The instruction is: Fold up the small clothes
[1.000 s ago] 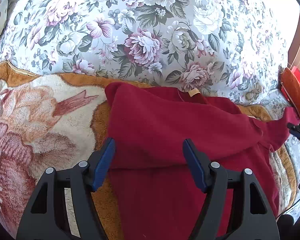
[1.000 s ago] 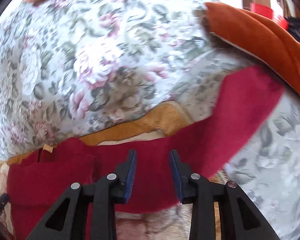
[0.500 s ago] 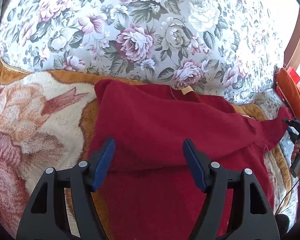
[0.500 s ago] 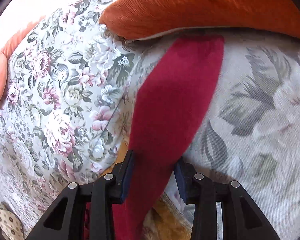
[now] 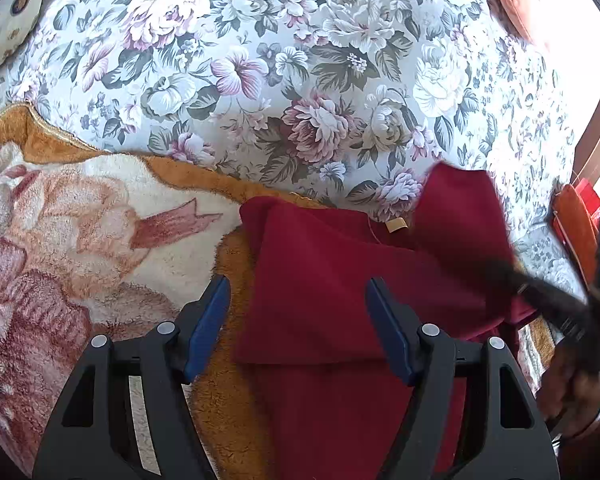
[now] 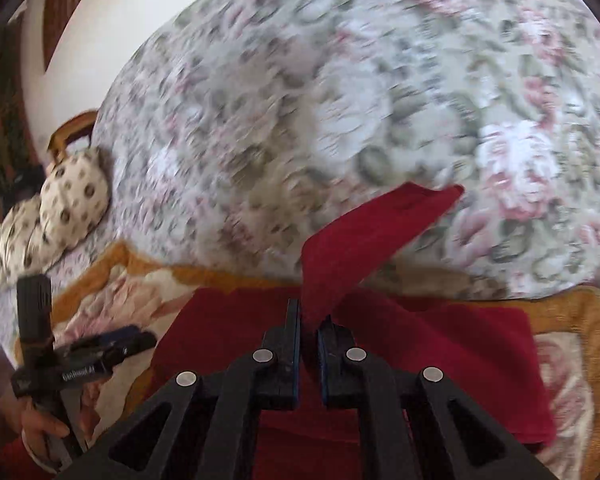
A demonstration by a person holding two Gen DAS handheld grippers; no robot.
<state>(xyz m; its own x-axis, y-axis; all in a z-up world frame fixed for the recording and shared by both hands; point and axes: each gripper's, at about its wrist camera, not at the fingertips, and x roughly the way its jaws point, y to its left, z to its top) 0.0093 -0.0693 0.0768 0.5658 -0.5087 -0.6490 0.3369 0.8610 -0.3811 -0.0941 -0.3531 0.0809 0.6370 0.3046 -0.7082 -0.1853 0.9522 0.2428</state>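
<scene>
The floral bedspread (image 5: 308,80) fills most of both my views, and on its near side lies a plush orange-bordered blanket (image 5: 100,240). On that blanket is the dark red garment (image 5: 332,288), partly folded, with a small tan tag (image 5: 396,225) at its collar that I cannot read. My right gripper (image 6: 309,332) is clenched on the garment's sleeve (image 6: 364,240), which rises from between the pads and hangs over the bedspread; the picture there is smeared, so the sleeve's far end is only roughly placed. My left gripper (image 5: 298,328) hangs over the garment's left edge with its jaws apart, pinching nothing. Only the right view shows the spotted pillow (image 6: 72,200) and white lettering on the left gripper's body, perhaps "GenRobot AI".
</scene>
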